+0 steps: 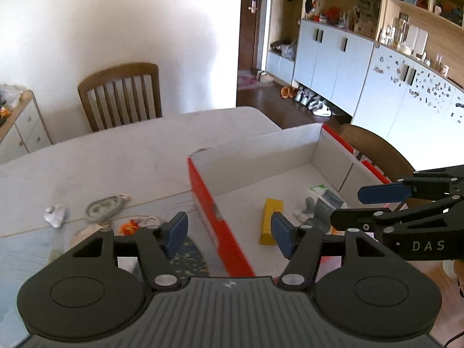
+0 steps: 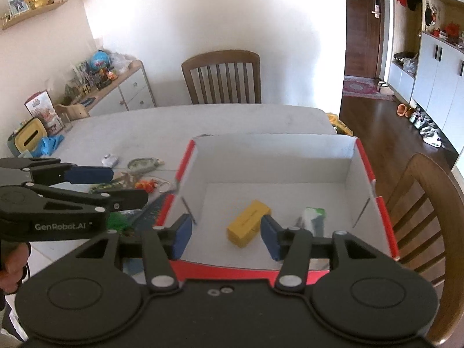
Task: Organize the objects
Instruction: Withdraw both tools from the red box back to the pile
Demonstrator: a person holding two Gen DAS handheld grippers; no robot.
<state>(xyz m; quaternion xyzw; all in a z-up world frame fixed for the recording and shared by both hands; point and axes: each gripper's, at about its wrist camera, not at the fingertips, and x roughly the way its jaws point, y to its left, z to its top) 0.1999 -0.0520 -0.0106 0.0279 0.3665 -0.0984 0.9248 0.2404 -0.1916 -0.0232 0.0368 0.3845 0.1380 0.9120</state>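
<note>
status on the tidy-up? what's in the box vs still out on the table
Done: yellow block and a green-and-grey packet lie inside the red box. In hand: nothing; the left hand-held gripper and right hand-held gripper are both open and empty above the box. Left: white crumpled item, oval grey pouch, orange trinket and other small clutter remain on the table.

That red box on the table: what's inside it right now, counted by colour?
Inside the red box, white within:
Yellow: 1, a yellow block
Green and white: 1, a small packet
Grey: 1, a small grey item, too blurred to name
Total: 3
Both pairs of jaws stand open above it, holding nothing.
</note>
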